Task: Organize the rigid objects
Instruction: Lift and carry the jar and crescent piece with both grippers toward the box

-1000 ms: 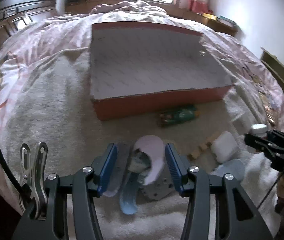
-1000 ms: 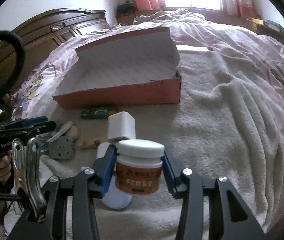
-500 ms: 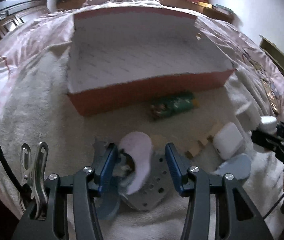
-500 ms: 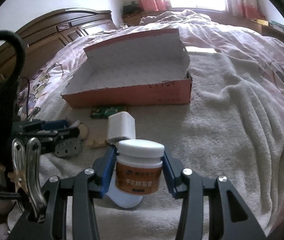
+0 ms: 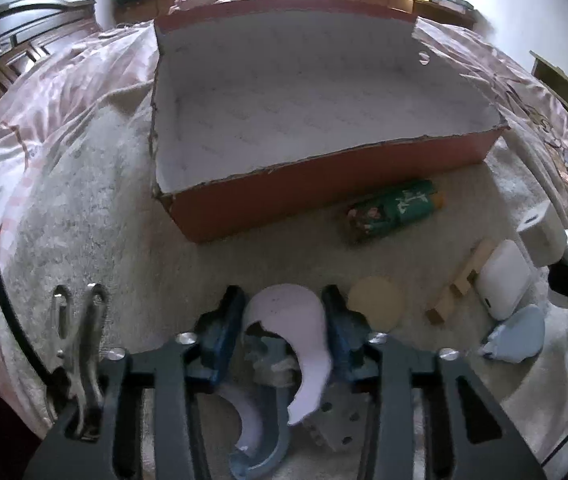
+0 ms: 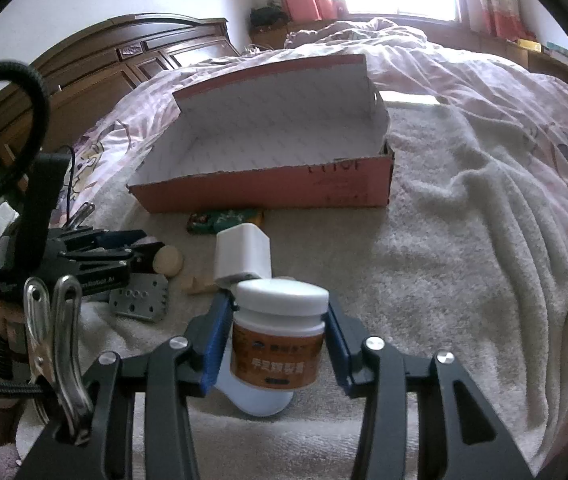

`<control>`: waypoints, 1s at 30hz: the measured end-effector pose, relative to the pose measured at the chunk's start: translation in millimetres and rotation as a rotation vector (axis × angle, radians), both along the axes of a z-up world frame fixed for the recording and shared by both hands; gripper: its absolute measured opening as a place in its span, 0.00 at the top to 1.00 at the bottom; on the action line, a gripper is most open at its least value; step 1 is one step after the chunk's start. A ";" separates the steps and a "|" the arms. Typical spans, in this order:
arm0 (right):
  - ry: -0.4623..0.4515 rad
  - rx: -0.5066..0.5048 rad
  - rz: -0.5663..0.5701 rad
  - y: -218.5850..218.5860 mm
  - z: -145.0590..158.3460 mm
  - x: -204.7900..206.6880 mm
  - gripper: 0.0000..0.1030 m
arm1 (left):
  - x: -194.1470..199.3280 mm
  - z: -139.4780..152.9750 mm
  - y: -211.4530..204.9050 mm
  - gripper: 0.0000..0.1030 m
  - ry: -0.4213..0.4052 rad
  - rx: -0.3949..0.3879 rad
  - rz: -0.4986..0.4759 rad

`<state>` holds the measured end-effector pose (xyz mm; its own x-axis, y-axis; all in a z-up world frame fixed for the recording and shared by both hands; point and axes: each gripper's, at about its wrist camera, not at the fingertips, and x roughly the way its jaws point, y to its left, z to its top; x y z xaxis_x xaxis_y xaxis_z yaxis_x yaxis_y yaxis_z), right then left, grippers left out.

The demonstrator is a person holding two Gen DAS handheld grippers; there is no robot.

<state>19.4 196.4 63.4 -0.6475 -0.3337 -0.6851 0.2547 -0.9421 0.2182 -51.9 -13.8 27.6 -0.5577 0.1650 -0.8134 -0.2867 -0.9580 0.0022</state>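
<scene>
1. My left gripper [image 5: 284, 332] points down at a pile on the towel [image 5: 83, 200]. Its jaws are closing, with a curved white piece [image 5: 296, 328] between the 2 blue pads [image 5: 223, 332]. The right pad lies against the piece; on the left I cannot tell whether the pad touches.

2. Under the piece lie a blue curved part [image 5: 267, 440] and a perforated metal plate [image 5: 336, 420].

3. My right gripper [image 6: 277, 340] is clamped on a jar [image 6: 277, 344] with a white lid and orange label, held upright above the towel.

4. The red box [image 5: 324, 184] sits open beyond the pile, white lining showing. A green packet [image 5: 396, 208] lies just beside its near wall.

5. Right of the left gripper lie a tan disc [image 5: 376, 304], wooden blocks [image 5: 460, 280], a white case [image 5: 504, 284] and a pale blue piece [image 5: 520, 336].

6. In the right view, a white block [image 6: 243, 252] stands just behind the jar.
</scene>
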 end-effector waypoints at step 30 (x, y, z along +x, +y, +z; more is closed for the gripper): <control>-0.003 0.035 0.032 -9.5 11.6 -15.9 0.55 | -2.1 56.4 5.5 0.60 0.113 0.151 0.058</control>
<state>3.4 186.9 75.0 -0.6344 -0.3303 -0.6989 0.2844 -0.9404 0.1863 -54.0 -8.3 84.0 -0.6565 0.2450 -0.7135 -0.2370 -0.9649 -0.1133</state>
